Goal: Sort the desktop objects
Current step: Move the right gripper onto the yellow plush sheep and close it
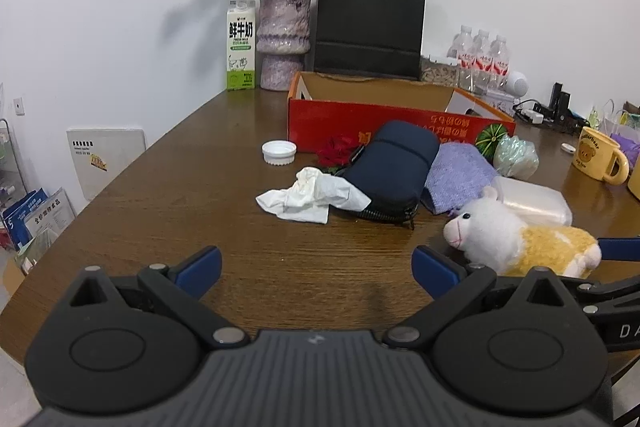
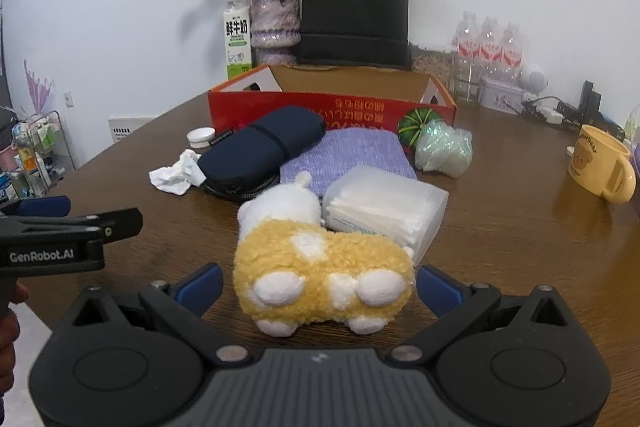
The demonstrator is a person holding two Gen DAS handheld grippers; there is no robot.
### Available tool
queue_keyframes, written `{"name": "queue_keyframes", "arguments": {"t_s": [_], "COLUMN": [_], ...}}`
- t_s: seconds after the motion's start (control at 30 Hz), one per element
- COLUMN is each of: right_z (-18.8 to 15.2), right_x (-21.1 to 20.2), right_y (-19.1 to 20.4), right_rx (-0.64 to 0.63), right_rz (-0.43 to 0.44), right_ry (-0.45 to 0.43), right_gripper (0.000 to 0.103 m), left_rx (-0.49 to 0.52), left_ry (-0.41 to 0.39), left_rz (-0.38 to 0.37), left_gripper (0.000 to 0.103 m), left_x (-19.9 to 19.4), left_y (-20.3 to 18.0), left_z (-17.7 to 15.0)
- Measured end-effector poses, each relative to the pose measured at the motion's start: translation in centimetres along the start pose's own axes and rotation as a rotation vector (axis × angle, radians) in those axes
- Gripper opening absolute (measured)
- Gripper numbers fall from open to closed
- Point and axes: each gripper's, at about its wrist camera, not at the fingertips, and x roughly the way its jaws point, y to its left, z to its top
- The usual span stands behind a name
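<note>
A yellow and white plush toy (image 2: pixel 320 259) lies on the brown table (image 2: pixel 520 247), its rear end between the wide-apart fingers of my open right gripper (image 2: pixel 320 287); the pads (image 2: pixel 438 289) do not touch it. Behind it are a clear plastic box (image 2: pixel 384 211), a purple cloth (image 2: pixel 352 155), a navy pouch (image 2: pixel 260 151), a crumpled tissue (image 2: pixel 176 175) and a white cap (image 2: pixel 202 138). My left gripper (image 1: pixel 316 273) is open over bare table, with the plush toy (image 1: pixel 520 243) to its right and the tissue (image 1: pixel 312 197) ahead. The open red cardboard box (image 1: pixel 400 115) stands beyond.
A green bubble-wrap bundle (image 2: pixel 444 147) and a yellow mug (image 2: pixel 600 167) sit to the right. A milk carton (image 1: pixel 241 47), a vase of dried roses (image 1: pixel 283 39), a black paper bag (image 1: pixel 368 23) and water bottles (image 1: pixel 482 61) line the back wall. A red rose (image 1: pixel 338 151) lies by the pouch.
</note>
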Motion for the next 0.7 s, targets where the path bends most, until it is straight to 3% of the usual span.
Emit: {"name": "queue_keyframes", "arguments": {"t_s": [0.7], "right_z": [0.1], "right_x": [4.5], "right_y": [-0.5], "right_rx": [0.037], "right_rz": [0.004], "right_ry": [0.082], "right_gripper": [0.103], "left_rx": [0.007], "left_ry": [0.106], "left_rz": [0.006], "left_gripper": [0.103], "left_x": [4.0], "left_y": [-0.4], "left_z": [0.3]}}
